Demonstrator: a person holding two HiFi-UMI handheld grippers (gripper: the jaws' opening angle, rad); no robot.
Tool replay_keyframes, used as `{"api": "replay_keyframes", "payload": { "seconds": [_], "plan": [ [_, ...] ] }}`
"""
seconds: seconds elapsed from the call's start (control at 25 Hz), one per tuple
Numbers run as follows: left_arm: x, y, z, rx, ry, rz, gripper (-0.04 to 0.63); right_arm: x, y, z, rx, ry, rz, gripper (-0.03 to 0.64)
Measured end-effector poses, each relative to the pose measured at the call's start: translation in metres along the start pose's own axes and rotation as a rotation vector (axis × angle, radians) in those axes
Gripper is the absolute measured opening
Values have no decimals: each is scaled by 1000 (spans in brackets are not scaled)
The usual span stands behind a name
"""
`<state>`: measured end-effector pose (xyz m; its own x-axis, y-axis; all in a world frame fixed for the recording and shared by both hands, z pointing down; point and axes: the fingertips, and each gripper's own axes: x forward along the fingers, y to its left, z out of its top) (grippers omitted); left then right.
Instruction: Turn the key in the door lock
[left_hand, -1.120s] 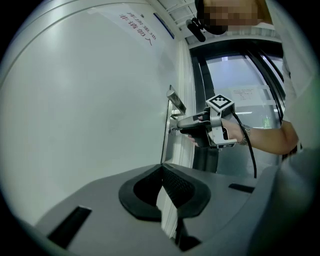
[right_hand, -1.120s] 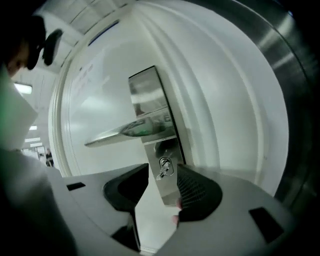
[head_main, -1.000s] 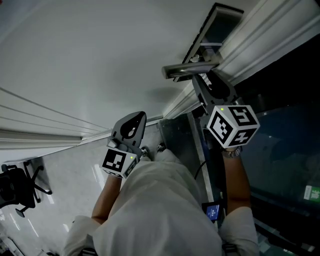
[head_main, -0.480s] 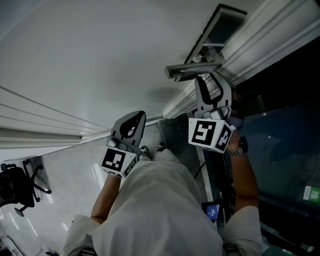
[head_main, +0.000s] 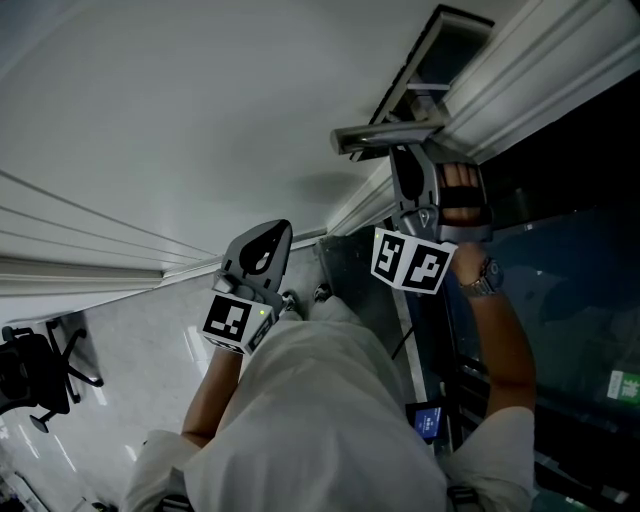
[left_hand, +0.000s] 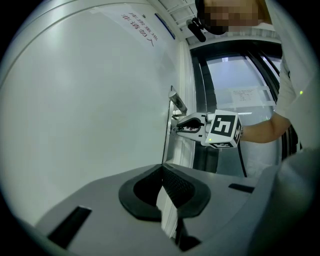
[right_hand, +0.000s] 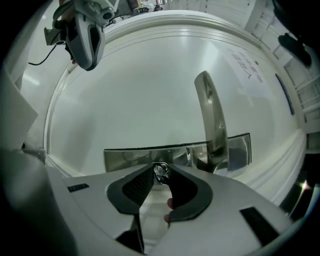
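Observation:
The white door (head_main: 200, 110) bears a metal handle (head_main: 385, 137) on a steel lock plate (right_hand: 130, 156). In the right gripper view the handle (right_hand: 212, 120) rises beside the small silver key (right_hand: 160, 173), which sticks out of the plate. My right gripper (right_hand: 160, 170) is level at the lock and its jaws have just been closing, with the key's head pinched between the tips. The head view shows my right gripper (head_main: 405, 165) just below the handle. My left gripper (head_main: 272, 238) hangs apart, lower left, shut and empty.
A dark glass panel (head_main: 560, 280) and the door frame (head_main: 520, 70) lie to the right of the lock. An office chair (head_main: 30, 375) stands on the shiny floor at the lower left. The person's torso (head_main: 320, 420) fills the bottom middle.
My right gripper has rolled about a quarter turn at the lock, so its marker cube shows other faces. Its place under the handle has barely shifted. The left gripper has stayed still.

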<state>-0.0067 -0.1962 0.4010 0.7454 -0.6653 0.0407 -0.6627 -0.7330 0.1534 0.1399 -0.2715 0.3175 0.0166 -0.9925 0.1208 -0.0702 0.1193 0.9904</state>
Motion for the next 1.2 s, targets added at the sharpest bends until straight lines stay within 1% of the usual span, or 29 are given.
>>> {"api": "replay_keyframes", "payload": {
  "seconds": [0.16, 0.24, 0.4, 0.56, 0.76, 0.92, 1.0, 1.12, 1.16, 1.2],
  "plan": [
    [-1, 0, 0, -7, -1, 6, 5, 2, -1, 1, 8, 4, -38, 84],
    [-2, 0, 1, -7, -1, 11, 6, 1, -1, 1, 28, 4, -45, 74],
    [-4, 1, -1, -10, 3, 18, 5, 1, -2, 1, 106, -3, -44, 63],
    [-7, 1, -1, -9, 2, 25, 5, 1, -4, 2, 220, -16, -24, 46],
    [-7, 0, -1, -7, -1, 26, 5, 0, -7, 1, 314, -24, -17, 12],
    [-6, 0, 0, -1, -1, 24, 5, 0, -8, 1, 368, -20, -17, 12],
    [-6, 0, 1, 0, -3, 25, 6, 1, -10, 1, 452, -26, -6, 12],
    [-5, -1, 0, -10, -3, 26, 5, 1, -14, -2, 665, -35, 27, 11],
    [-5, -1, 0, -10, -1, 24, 6, 1, -15, -3, 705, -33, 31, 11],
    [-4, -2, 0, -8, 0, 22, 6, 1, -16, -3, 723, -32, 29, 11]
  ]
}}
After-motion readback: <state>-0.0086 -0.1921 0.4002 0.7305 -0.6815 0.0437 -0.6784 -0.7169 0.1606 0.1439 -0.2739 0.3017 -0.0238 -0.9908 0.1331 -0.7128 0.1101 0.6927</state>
